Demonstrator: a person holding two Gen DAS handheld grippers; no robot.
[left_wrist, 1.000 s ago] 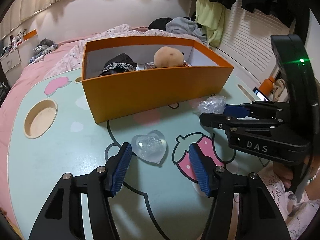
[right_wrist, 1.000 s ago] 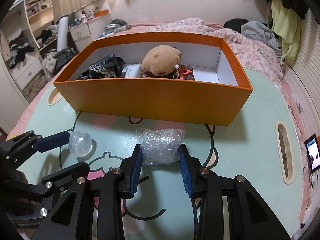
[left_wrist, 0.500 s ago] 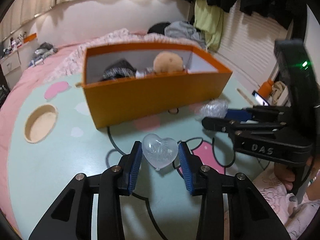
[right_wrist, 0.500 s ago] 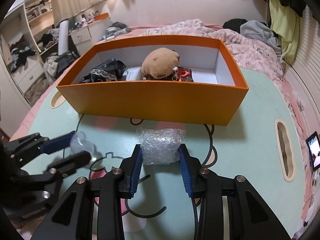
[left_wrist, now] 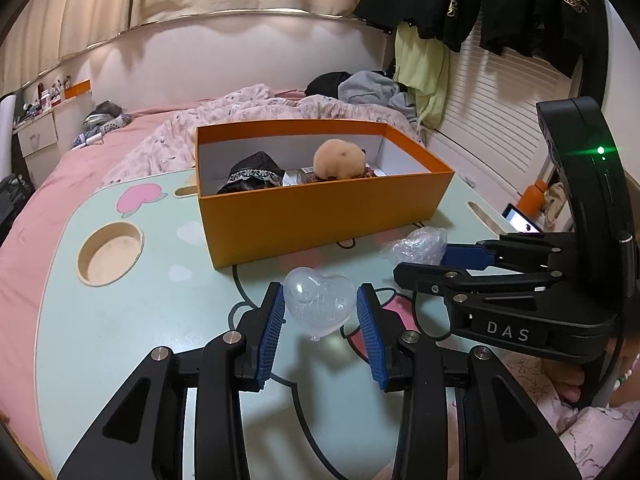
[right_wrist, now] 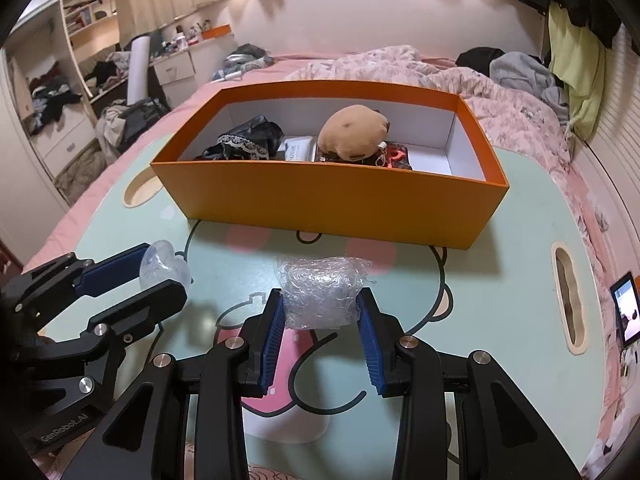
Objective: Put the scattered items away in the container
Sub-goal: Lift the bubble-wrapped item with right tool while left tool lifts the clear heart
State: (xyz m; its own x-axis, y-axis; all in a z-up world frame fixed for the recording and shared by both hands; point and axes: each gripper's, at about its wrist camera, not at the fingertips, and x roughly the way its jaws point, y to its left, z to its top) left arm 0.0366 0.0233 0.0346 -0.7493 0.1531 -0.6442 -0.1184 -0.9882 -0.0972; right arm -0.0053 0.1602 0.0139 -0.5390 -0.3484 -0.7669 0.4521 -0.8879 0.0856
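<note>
The left tongs (left_wrist: 320,312) are pinching a clear heart (left_wrist: 319,304), lobes up, tip down, off the counter (left_wrist: 120,320). The right tongs (right_wrist: 320,312) are squeezing a wrap wad (right_wrist: 322,294) resting on the counter. Ahead, the orange box (right_wrist: 328,200) is lying crosswise, holding a plush (right_wrist: 354,132), black lace cloth (right_wrist: 244,140) and small packets. "DAS" is showing on the right tongs' body.
</note>
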